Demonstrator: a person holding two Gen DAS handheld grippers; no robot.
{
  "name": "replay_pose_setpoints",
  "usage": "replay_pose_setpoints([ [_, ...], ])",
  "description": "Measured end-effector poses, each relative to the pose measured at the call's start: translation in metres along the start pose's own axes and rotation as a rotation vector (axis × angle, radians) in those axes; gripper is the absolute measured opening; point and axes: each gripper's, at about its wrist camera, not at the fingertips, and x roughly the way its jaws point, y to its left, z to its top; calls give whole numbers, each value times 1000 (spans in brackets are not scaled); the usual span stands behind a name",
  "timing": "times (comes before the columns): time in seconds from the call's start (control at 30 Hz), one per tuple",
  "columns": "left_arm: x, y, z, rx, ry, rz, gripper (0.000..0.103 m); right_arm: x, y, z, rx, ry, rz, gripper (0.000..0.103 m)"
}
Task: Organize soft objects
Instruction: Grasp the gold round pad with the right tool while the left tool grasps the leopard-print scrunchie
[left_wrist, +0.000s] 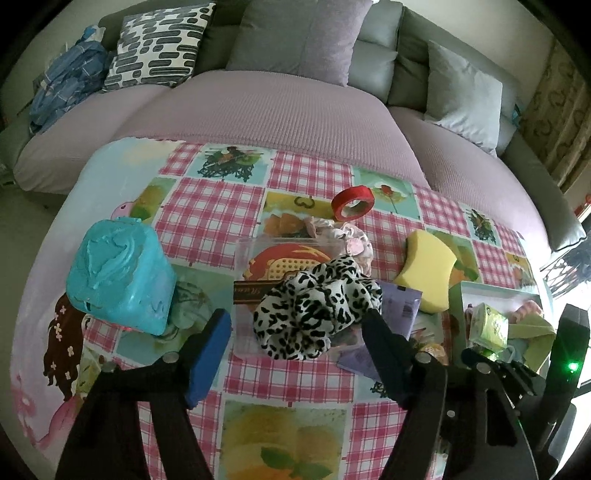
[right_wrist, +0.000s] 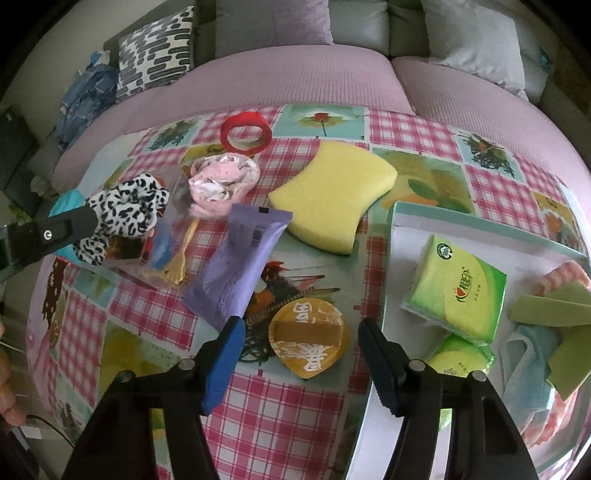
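The black-and-white leopard-print fabric scrunchie (left_wrist: 317, 314) lies over the rim of a clear plastic box (left_wrist: 258, 254) on the checked pink bench cover (left_wrist: 288, 376), between the fingers of the left gripper (left_wrist: 295, 321). The fingers stand apart around it, and I cannot tell whether the pads already press on it. If they close only on a loose fold, the scrunchie may slip out, or the light box may be dragged with it. The right gripper (right_wrist: 299, 332) is open over an orange sealed jelly cup (right_wrist: 308, 338), not touching it; this cup looks hard, so taking it would be a wrong choice. The white tray (right_wrist: 402, 229) with green tissue packs (right_wrist: 458, 291) is cut off at the edge. What lies inside the box is hard to make out.
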Motion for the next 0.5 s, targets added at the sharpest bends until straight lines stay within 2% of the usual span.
replay_pose_setpoints([
  [0.17,4,1,-2,2,14,-10,56,3,0,0,0,10,1,67],
  [0.3,4,0,-2,8,16,-11,48,6,1,-1,-9,20,4,65],
  [0.37,4,1,-2,6,17,-18,41,8,1,-2,-11,25,5,65],
  [0.5,2,2,-2,2,12,-20,34,13,-2,-3,-5,37,1,63],
])
